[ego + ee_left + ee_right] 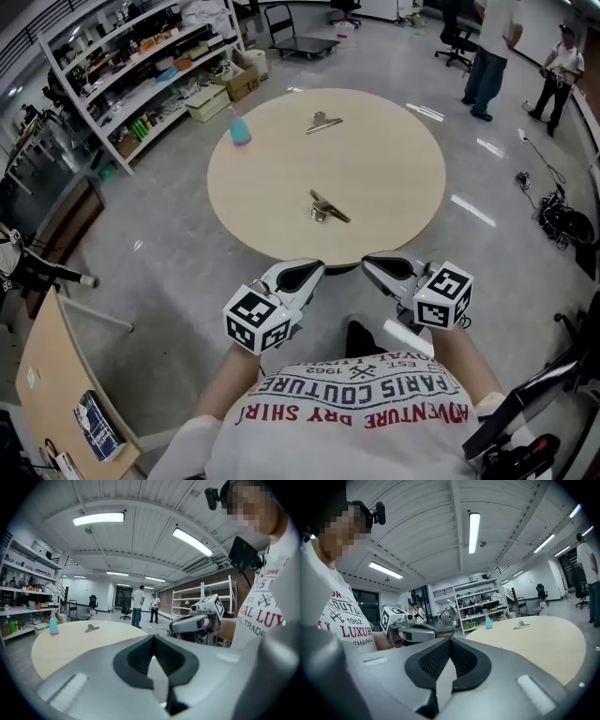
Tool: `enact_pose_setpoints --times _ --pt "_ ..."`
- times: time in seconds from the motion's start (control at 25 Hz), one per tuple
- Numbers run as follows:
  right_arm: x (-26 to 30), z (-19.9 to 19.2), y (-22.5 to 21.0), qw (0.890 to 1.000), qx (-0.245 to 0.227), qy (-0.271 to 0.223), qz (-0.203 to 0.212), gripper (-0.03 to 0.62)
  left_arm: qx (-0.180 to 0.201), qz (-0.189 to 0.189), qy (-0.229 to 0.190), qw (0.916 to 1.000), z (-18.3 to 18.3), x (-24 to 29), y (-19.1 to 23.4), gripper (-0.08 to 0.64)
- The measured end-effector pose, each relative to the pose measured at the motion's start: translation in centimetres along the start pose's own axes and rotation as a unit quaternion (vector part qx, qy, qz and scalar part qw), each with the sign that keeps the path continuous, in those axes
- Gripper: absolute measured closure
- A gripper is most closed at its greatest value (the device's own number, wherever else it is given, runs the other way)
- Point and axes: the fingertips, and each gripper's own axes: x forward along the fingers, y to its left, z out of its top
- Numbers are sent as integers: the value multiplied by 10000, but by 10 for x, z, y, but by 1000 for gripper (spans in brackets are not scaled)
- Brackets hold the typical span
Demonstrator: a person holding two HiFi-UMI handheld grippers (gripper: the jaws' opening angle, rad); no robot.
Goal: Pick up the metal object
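Two metal clips lie on the round beige table (394, 178): one near the front (328, 208), one at the far side (323, 123). The far clip also shows in the left gripper view (92, 628) and in the right gripper view (521, 626). My left gripper (314, 269) and right gripper (370, 262) hover side by side just off the table's near edge, short of the near clip. Both are shut with nothing between the jaws. Each gripper view shows its own closed jaws (154, 667) (443, 670) and the other gripper beside it.
A blue spray bottle (239, 127) stands at the table's far left. Shelving racks (141, 75) line the left side, a wooden desk (56, 375) sits at the lower left. Two people (492, 56) stand at the far right, with cables (558, 220) on the floor.
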Motion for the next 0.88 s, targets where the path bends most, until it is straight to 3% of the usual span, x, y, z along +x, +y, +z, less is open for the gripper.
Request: enact_pose_setpoints --times 0.24,0.52,0.68,0.8,0.88 --pt "13 8 -73 9996 212 88 142 591 -225 125 207 9995 4 60 41 557" --pt "33 -4 -113 9986 437 266 141 591 -249 330 481 9980 -12 90 96 551" --pt "36 -7 -162 9975 633 314 43 591 130 492 890 9947 -35 137 142 395" --pt "37 -16 -204 9962 763 423 -44 591 130 526 1216 9911 -65 178 180 283" --pt "38 -24 -225 9950 869 488 -96 591 127 503 1450 9881 -87 198 200 244"
